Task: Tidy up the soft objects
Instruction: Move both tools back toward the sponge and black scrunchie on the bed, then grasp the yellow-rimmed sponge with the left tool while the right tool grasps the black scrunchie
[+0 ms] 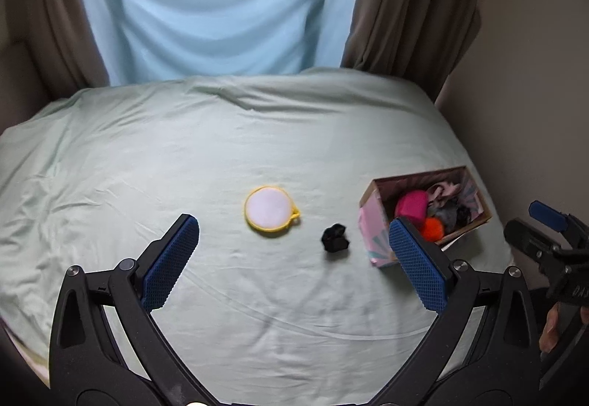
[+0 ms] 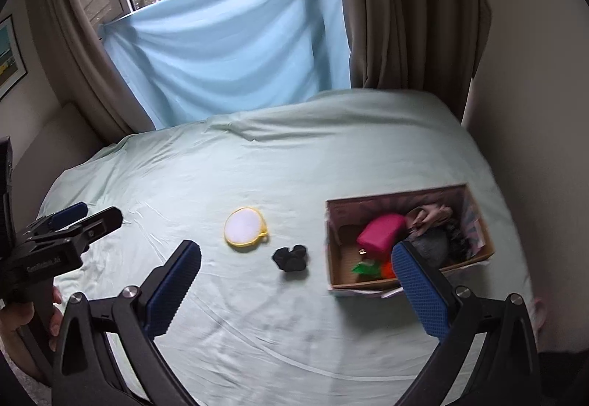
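Observation:
A round white pad with a yellow rim [image 1: 271, 209] [image 2: 245, 228] lies on the pale green bed sheet [image 1: 184, 155] [image 2: 221, 163]. To its right sits a small black soft lump [image 1: 334, 238] [image 2: 291, 257]. Further right stands a cardboard box [image 1: 371, 221] [image 2: 368, 283] holding a pink pouch [image 1: 411, 205] [image 2: 381, 233], an orange ball [image 1: 433, 227], something green [image 2: 366, 268] and bundled cloth. My left gripper [image 1: 294, 260] hovers open before the pad and lump, empty. My right gripper [image 2: 296, 291] is open too, empty, its right finger over the box's near corner.
A light blue cloth [image 1: 221, 8] [image 2: 228, 48] hangs over the window behind the bed, between brown curtains [image 1: 405, 0] [image 2: 401, 8]. A wall [image 1: 533, 93] runs close along the bed's right side. A hand [image 2: 22, 317] holds the left gripper's handle.

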Motion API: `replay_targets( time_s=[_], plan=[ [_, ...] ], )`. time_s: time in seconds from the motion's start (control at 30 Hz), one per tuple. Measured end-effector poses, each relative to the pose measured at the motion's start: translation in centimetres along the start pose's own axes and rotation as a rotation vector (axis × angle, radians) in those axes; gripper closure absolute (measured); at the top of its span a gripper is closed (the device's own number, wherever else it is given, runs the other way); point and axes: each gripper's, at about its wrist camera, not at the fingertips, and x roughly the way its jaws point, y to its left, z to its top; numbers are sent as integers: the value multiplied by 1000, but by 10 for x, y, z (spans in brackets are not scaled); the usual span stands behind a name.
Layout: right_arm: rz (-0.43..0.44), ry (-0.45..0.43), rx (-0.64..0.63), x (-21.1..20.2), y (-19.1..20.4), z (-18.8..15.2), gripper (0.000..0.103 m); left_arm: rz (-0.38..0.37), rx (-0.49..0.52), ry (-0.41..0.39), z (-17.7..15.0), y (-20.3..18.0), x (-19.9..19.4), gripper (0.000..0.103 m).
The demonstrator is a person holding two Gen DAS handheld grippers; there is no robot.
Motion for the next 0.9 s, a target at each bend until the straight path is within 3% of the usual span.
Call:
replay_targets(
  time_s=[0.23,0.43,0.83,0.9],
  plan=[
    [-32,4,35,64,36,-22,0,-33,41,42,5,39,69,0],
    [-51,38,54,140,52,-50,0,-65,57,101,1,58,153,0],
    [-101,66,52,274,40,-88,0,-92,82,198,-23,54,311,1],
    [-109,78,47,289,34,-91,6,-94,84,216,-28,53,327,1]
  ],
)
